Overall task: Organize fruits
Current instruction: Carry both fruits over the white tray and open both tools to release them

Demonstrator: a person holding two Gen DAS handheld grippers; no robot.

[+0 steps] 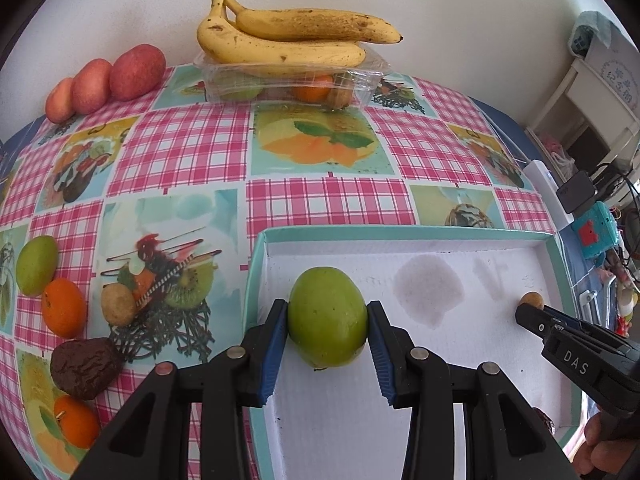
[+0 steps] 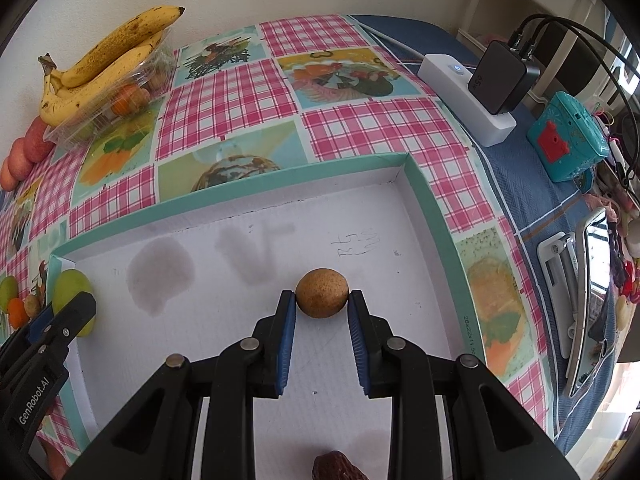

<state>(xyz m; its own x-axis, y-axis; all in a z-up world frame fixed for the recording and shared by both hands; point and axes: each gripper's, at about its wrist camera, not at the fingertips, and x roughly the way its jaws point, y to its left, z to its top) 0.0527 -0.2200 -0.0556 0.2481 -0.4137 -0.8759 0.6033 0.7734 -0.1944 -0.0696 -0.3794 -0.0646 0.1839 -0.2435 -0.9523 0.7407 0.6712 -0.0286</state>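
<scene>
checkered tabletop carries a white tray. my left gripper has its fingers closed on a green fruit at the tray's left end; my right gripper grips a brown fruit farther right.

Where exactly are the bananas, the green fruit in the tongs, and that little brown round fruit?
bananas [image 1: 280, 40]: left wrist view, on the middle of the bunch.
green fruit [image 1: 327, 316]: left wrist view, centre of its skin, between the tongs.
brown round fruit [image 2: 321, 293]: right wrist view, centre of its speckled skin.
</scene>
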